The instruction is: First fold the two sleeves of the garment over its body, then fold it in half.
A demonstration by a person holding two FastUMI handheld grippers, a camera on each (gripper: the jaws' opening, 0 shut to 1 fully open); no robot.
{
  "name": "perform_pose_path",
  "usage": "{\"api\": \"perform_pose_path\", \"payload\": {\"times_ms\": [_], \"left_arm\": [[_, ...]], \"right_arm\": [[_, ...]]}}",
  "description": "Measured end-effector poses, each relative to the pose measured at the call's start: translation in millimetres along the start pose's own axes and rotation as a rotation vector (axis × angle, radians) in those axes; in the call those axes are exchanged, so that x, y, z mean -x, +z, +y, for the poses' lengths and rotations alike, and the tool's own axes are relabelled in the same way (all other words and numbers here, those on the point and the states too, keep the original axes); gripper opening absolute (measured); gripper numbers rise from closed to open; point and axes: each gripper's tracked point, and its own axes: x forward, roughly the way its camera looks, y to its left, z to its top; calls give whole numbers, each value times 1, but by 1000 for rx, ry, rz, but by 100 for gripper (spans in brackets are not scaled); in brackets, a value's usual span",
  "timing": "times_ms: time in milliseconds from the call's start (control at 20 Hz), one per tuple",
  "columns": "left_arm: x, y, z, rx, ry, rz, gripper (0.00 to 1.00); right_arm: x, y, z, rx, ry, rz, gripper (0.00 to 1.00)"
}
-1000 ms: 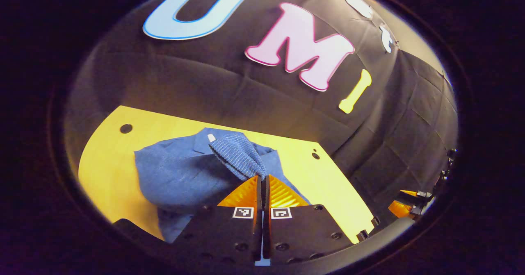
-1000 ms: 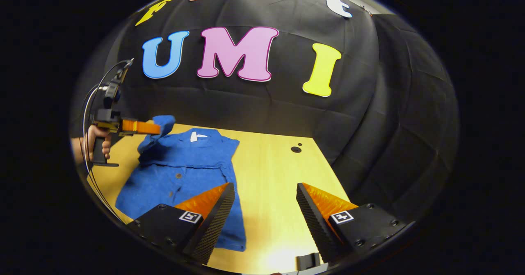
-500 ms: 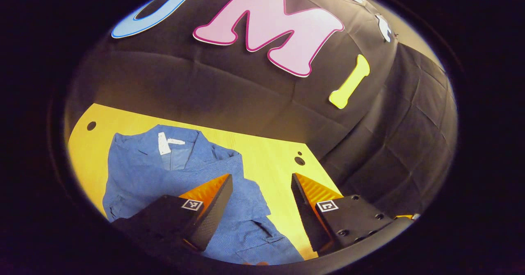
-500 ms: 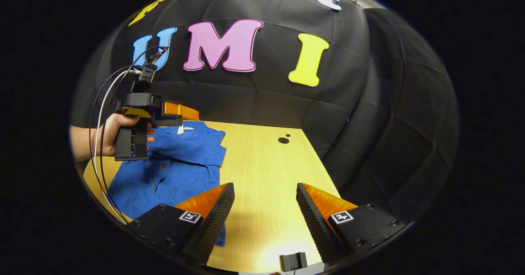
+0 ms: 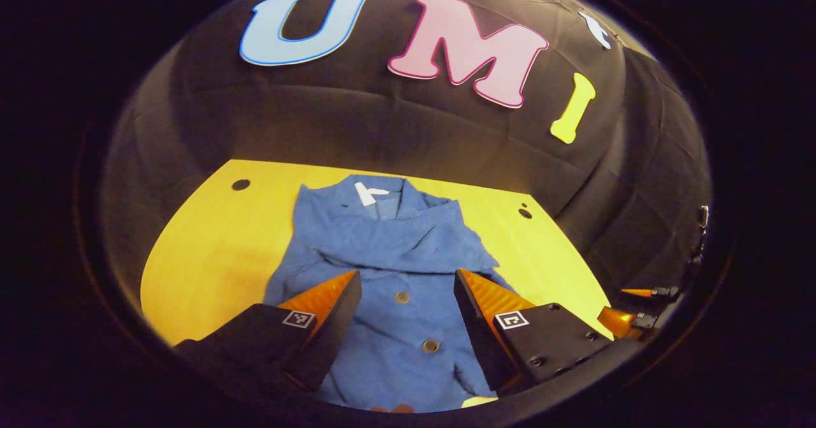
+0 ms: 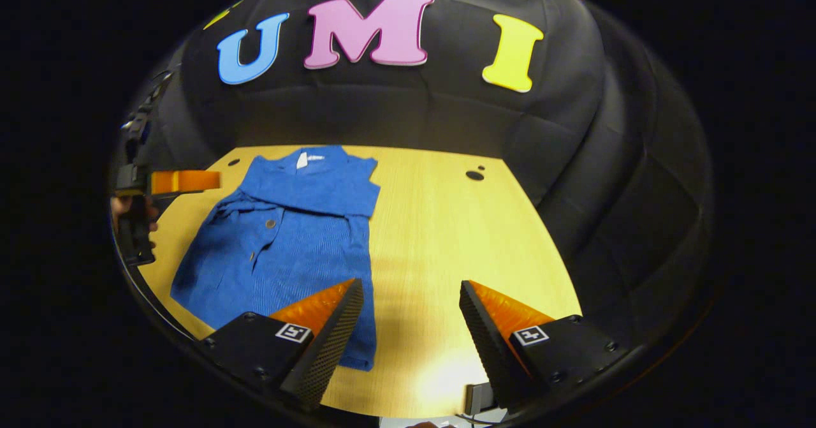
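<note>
A blue button-up shirt lies flat on the yellow wooden table, collar toward the booth wall. Both sleeves lie folded across its chest. My left gripper hovers open over the shirt's buttoned front with nothing between its fingers. My right gripper is open above bare table, just right of the shirt's lower edge. In the right gripper view the left gripper shows at the far left, held by a hand. The right gripper's fingertips peek in at the lower right of the left gripper view.
Small round holes mark the table's far corners. The black cloth wall rises right behind the table. A small dark block sits at the table's near edge. Bare wood stretches to the right of the shirt.
The left gripper let go of the sleeve, which now lies over the chest, then drew back toward the left of the shirt. The right gripper stayed open and shifted slightly.
</note>
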Motion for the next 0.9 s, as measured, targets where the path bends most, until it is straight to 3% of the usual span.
{"api": "perform_pose_path", "payload": {"times_ms": [150, 200, 250, 400, 650, 900], "left_arm": [[36, -68, 52, -17, 130, 65, 85], [41, -92, 58, -2, 143, 107, 81], [45, -113, 63, 16, 151, 147, 85], [52, -160, 78, 73, 195, 251, 85], [46, -184, 79, 213, 216, 328, 85], [42, -188, 72, 183, 162, 365, 85]], "right_arm": [[-14, -29, 22, -9, 50, 88, 98], [-19, -41, 26, -9, 57, 124, 98], [-25, -53, 31, -8, 62, 166, 98], [-38, -79, 44, -52, 92, 269, 98], [-53, -103, 55, -81, 88, 343, 98], [-58, -112, 56, -45, 80, 359, 97]]}}
